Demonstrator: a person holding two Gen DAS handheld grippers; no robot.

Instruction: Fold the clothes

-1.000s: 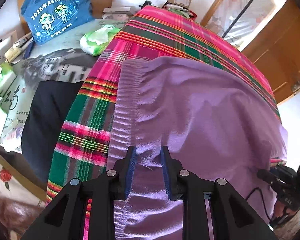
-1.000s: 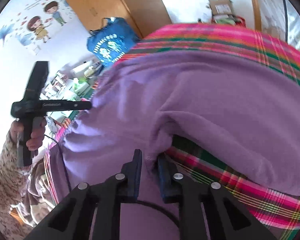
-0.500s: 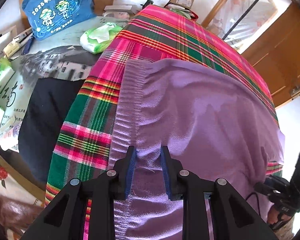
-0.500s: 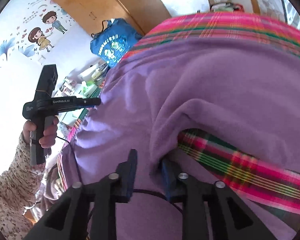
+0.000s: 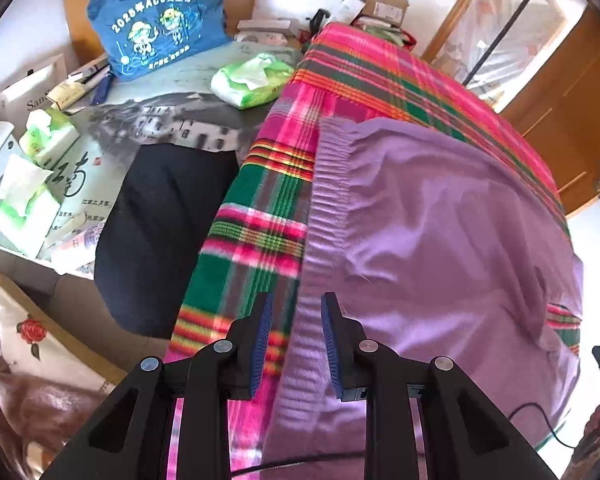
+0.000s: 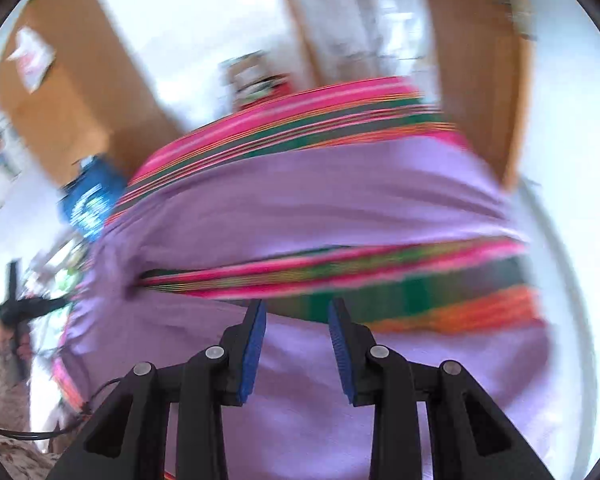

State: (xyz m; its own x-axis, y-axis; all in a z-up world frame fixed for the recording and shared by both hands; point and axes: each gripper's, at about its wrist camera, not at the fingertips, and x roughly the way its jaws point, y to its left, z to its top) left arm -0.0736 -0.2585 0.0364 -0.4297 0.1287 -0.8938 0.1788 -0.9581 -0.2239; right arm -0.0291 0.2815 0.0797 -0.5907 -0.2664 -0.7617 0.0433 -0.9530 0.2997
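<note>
Right claw (image 6: pixel 296 320), opening and empty, hovers above the purple garment (image 6: pixel 300 200).

Blurred right wrist view and cut-off cloth edges

The whole right wrist view is motion-smeared. The purple garment (image 5: pixel 440 232) runs off the bottom edge behind the gripper bodies, and the plaid cloth (image 5: pixel 380 80) lies partly hidden beneath it.
</note>
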